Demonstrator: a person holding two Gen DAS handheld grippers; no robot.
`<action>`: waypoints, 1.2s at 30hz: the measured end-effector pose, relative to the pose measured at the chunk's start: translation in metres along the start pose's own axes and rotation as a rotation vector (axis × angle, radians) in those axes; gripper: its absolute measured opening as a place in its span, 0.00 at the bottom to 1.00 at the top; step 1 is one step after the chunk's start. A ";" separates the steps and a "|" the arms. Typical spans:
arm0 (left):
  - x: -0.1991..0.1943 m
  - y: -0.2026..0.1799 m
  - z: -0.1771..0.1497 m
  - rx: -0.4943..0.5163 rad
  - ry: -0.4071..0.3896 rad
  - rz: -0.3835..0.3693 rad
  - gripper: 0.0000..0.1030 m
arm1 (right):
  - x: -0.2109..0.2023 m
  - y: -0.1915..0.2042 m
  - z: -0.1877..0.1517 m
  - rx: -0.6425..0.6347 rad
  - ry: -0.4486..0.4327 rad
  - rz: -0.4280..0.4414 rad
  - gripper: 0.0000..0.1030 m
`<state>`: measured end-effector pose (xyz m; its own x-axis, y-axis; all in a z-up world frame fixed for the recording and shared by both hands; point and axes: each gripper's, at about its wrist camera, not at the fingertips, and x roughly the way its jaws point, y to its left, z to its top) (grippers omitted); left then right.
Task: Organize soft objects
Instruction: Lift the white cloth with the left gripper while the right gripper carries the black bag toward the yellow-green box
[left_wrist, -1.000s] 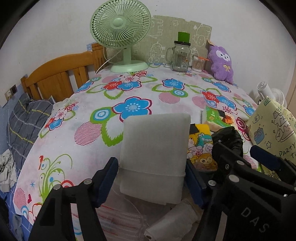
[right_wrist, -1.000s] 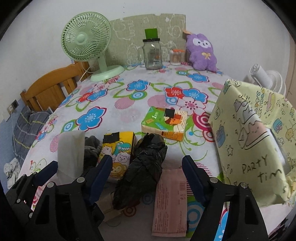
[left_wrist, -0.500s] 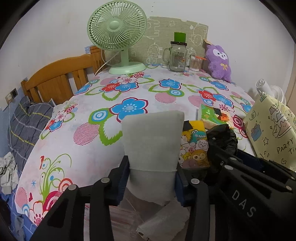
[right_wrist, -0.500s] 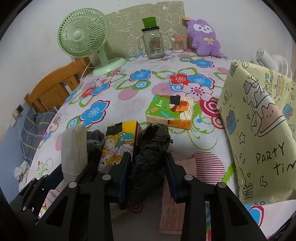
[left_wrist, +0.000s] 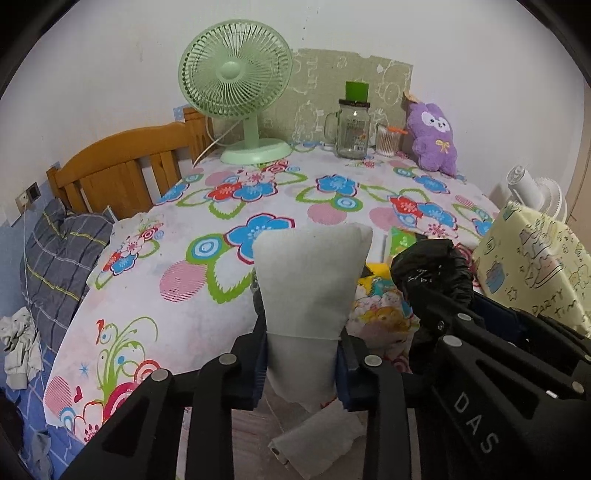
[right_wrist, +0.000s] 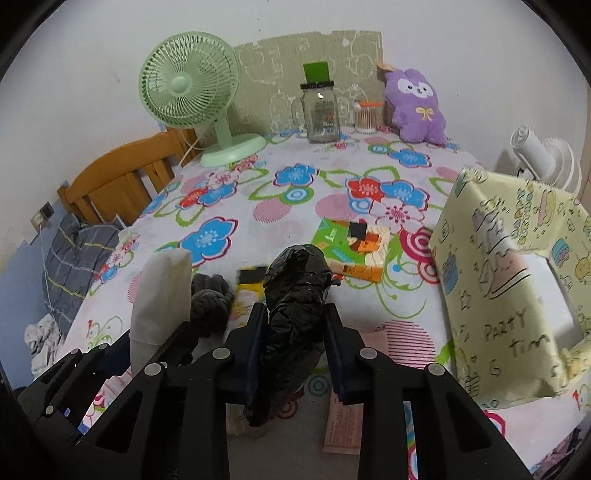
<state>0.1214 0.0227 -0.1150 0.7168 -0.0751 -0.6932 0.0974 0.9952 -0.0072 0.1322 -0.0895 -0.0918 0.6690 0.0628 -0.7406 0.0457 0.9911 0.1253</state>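
A: Why are both tongs loaded?
B: To clear two soft things together, I'd judge; the left tongs (left_wrist: 301, 356) are closing on the white pad (left_wrist: 310, 280), the right tongs (right_wrist: 293, 349) closing on the black bundle (right_wrist: 295, 295), both over the near surface (right_wrist: 258, 199), the party bag (right_wrist: 509, 295) just beside.

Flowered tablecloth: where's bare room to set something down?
Free: the wide middle of the flowered tablecloth, between the green desk fan and the green picture book. Crowded: near edge by the yellow gift bag.
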 end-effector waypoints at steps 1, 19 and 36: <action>-0.002 -0.001 0.001 0.002 -0.006 -0.001 0.26 | -0.003 0.000 0.001 -0.002 -0.006 -0.002 0.32; -0.048 -0.011 0.017 0.013 -0.086 -0.028 0.23 | -0.051 -0.002 0.017 -0.009 -0.090 -0.018 0.31; -0.087 -0.060 0.044 0.057 -0.163 -0.069 0.23 | -0.109 -0.042 0.040 0.010 -0.181 -0.045 0.31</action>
<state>0.0833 -0.0335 -0.0222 0.8093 -0.1568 -0.5660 0.1855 0.9826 -0.0068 0.0871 -0.1426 0.0096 0.7885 -0.0049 -0.6150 0.0853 0.9912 0.1015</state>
